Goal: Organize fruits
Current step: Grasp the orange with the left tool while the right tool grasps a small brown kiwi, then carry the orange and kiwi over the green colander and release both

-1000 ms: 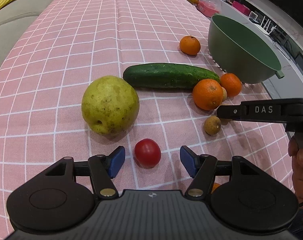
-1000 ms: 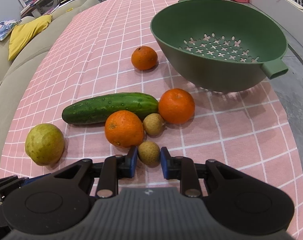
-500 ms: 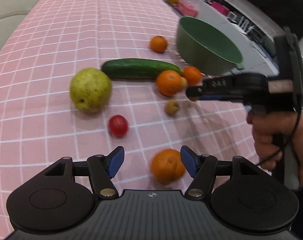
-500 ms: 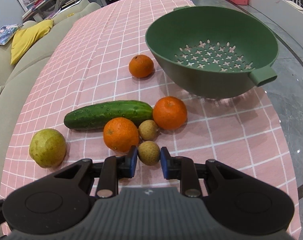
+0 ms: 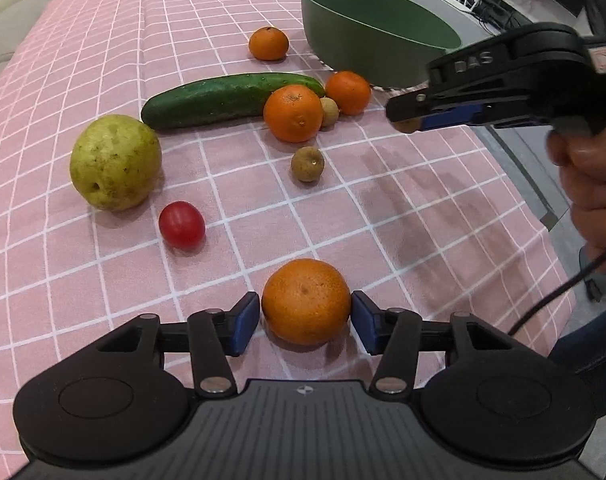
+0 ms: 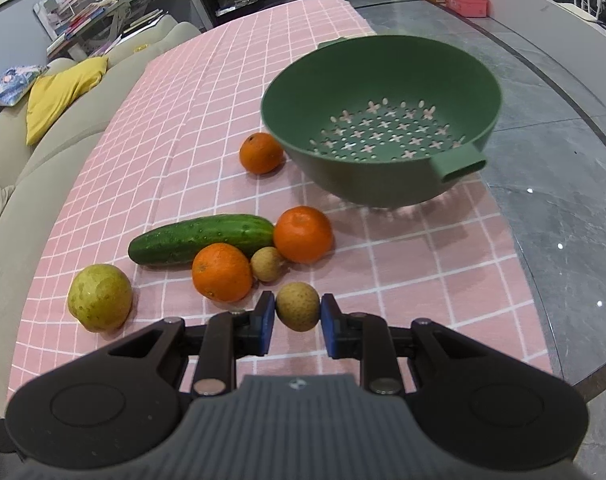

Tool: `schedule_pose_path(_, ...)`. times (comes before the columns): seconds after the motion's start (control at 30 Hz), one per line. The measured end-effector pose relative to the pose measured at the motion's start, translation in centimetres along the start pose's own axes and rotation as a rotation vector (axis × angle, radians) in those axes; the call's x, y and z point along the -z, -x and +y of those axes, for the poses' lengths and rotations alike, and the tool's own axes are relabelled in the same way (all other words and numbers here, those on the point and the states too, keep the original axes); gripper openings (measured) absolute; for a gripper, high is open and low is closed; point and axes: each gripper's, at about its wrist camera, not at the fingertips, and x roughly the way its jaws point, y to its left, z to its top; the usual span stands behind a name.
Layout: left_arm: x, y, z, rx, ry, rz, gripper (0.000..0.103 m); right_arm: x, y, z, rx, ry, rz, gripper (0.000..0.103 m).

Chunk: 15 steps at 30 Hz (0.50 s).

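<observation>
My right gripper (image 6: pixel 297 315) is shut on a small brown longan (image 6: pixel 298 306) and holds it above the cloth, short of the green colander (image 6: pixel 383 80); the gripper also shows in the left wrist view (image 5: pixel 407 118). My left gripper (image 5: pixel 305 322) has its pads at both sides of an orange (image 5: pixel 306 301) that rests on the cloth; I cannot tell whether they press it. Beyond lie a red tomato (image 5: pixel 181 225), a yellow-green pear (image 5: pixel 115 162), a cucumber (image 5: pixel 227 98), a loose longan (image 5: pixel 307 164), and more oranges (image 5: pixel 293 113).
The colander (image 5: pixel 367 40) is empty, at the table's far right corner, handle toward the edge. One orange (image 6: pixel 261 153) sits just left of it. The pink checked cloth (image 6: pixel 183 92) ends at the right over grey floor. A sofa with a yellow cushion (image 6: pixel 63 92) runs along the left.
My right gripper has lifted the longan off the cloth toward the colander. My left gripper has left the tomato, moved right and forward, and narrowed around the near orange.
</observation>
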Motion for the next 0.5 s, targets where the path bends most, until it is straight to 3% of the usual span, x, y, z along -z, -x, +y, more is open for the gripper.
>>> schedule_pose_path(0.07, 0.0, 0.0, 0.2, 0.009, 0.017, -0.01, 0.055, -0.1, 0.4, -0.3, -0.005, -0.005, -0.004, 0.021)
schedule_pose_path(0.2, -0.1, -0.1, -0.3, -0.001, -0.003, -0.019, 0.054, -0.3, 1.1, -0.7, -0.017, -0.004, -0.009, 0.021)
schedule_pose_path(0.33, -0.5, 1.0, -0.4, 0.019, 0.038, -0.025, 0.053, -0.5, 1.8, -1.0, -0.02, 0.013, -0.012, 0.021)
schedule_pose_path(0.5, -4.9, 4.7, -1.0, -0.016, 0.03, -0.088, 0.053, -2.7, 4.7, -0.6, -0.034, 0.045, -0.033, 0.021)
